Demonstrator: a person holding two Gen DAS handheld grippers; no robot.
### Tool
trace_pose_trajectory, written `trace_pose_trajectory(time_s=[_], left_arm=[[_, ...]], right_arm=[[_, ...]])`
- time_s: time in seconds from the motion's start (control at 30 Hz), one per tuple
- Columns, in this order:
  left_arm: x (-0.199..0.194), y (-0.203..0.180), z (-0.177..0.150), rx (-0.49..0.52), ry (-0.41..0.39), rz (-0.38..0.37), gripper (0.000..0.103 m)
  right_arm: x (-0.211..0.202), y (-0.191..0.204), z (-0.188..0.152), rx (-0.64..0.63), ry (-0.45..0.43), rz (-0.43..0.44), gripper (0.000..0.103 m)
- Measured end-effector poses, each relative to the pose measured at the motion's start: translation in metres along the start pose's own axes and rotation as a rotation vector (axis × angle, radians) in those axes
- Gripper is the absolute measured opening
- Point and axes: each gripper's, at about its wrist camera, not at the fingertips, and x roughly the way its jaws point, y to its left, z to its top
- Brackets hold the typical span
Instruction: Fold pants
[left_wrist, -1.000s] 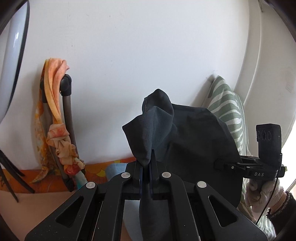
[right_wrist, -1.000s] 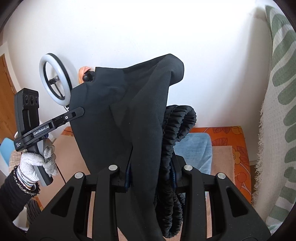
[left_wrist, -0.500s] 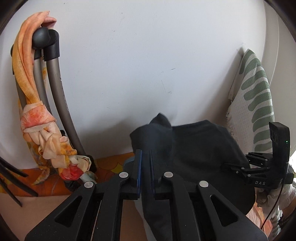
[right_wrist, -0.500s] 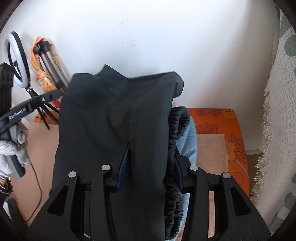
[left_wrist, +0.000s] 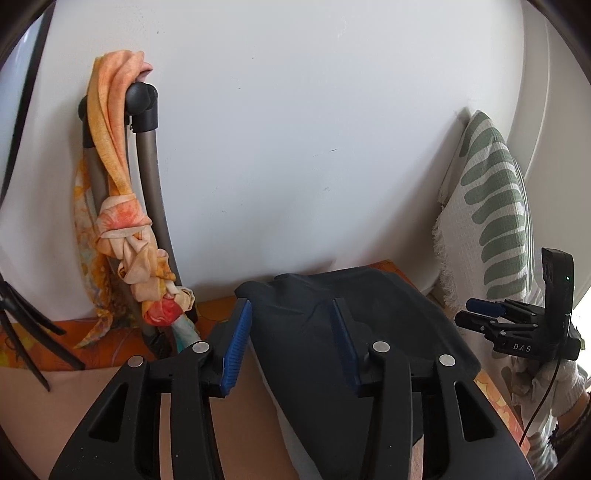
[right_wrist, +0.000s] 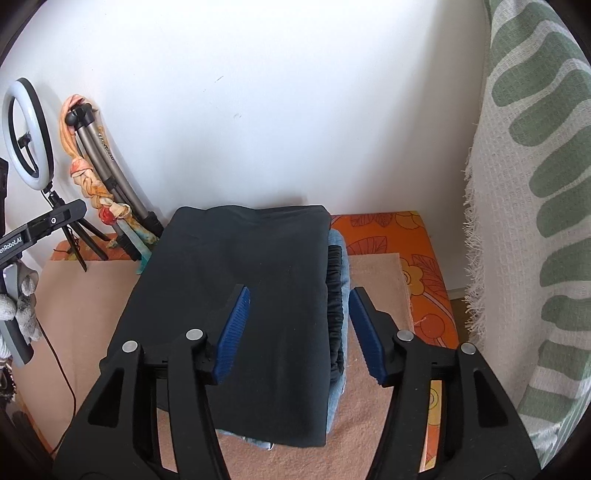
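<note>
The black pants (right_wrist: 243, 295) lie folded on a beige mat (right_wrist: 92, 302) over an orange patterned cover (right_wrist: 417, 236), stacked on a blue garment (right_wrist: 338, 384), elastic waistband at the right edge. The left tool (left_wrist: 291, 339) and right tool (right_wrist: 299, 328) are both spread wide and released, nothing being gripped. The fold is best finished by lifting both tools straight off so no layer is dragged. Counted: one pair of pants, two tools, one ring light (right_wrist: 26, 133).

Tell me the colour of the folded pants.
Black pants, with a gathered elastic waistband; clearest in the right wrist view.
</note>
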Motion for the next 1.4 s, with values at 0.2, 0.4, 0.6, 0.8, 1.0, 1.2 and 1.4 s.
trace_pose_trajectory(time_s=[0.2,0.4,0.6,0.8,1.0,1.2,1.4], left_arm=[[-0.044,-0.007,-0.013,-0.007,-0.013,-0.037,0.058],[-0.093,-0.017,-0.026,-0.001,-0.047,-0.056,0.071],[-0.14,-0.025,-0.043,0.019,-0.077,-0.041,0.079],[-0.188,-0.029,-0.066,0.025,-0.12,-0.05,0.083],[-0.225,-0.028,-0.092,0.033,-0.13,-0.058,0.085],[-0.26,-0.023,-0.121,0.075,-0.164,-0.053,0.086],[-0.281,-0.027,-0.146,0.135,-0.217,-0.018,0.098]], right_arm=[[-0.043,0.018,-0.008,0.005,-0.017,-0.037,0.072],[-0.093,0.046,-0.018,0.014,-0.068,-0.067,0.084],[-0.141,0.078,-0.036,0.003,-0.117,-0.111,0.092],[-0.18,0.117,-0.062,-0.005,-0.182,-0.16,0.1],[-0.203,0.152,-0.092,0.011,-0.22,-0.185,0.103],[-0.216,0.179,-0.122,0.01,-0.25,-0.214,0.103],[-0.22,0.2,-0.146,0.024,-0.281,-0.205,0.103]])
